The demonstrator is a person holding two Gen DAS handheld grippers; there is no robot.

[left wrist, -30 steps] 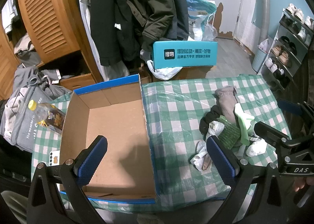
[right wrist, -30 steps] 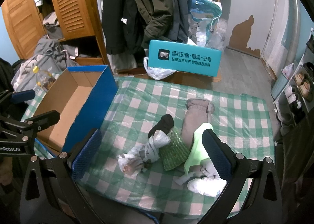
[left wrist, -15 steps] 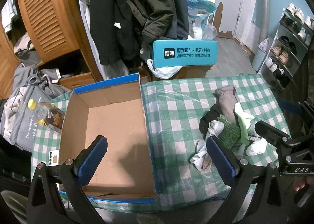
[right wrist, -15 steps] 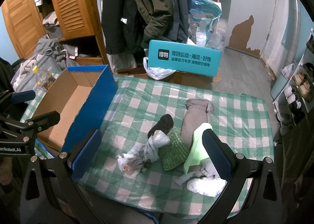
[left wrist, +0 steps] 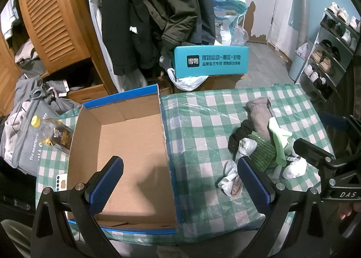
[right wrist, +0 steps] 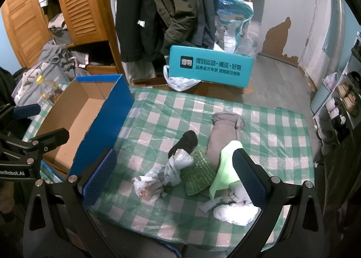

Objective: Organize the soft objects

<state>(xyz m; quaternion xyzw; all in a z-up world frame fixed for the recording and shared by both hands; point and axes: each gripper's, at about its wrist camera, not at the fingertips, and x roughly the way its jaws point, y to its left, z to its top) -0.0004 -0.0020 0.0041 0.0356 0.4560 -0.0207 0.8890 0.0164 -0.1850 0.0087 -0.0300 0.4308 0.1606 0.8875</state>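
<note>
Left gripper (left wrist: 179,181) jaws wide, empty, above open box (left wrist: 126,145); right gripper (right wrist: 172,175) jaws wide, empty, above sock pile (right wrist: 198,163) on checked cloth (right wrist: 158,118); pile sits between right jaws, below them.

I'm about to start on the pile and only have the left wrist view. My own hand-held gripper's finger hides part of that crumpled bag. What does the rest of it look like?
Observer: The right wrist view shows the whole crumpled plastic bag. It is one twisted bundle, and its far end touches the black sock.
Operator: And the green bubble wrap beside it?
Observer: The bubble wrap is a flat sheet, and the bag overlaps its left edge.
Operator: How is the right hand-held gripper lined up?
Observer: The right hand-held gripper is wide open. In its own view the pile shows between its fingers, and the right finger overlaps the light green cloth.
</note>
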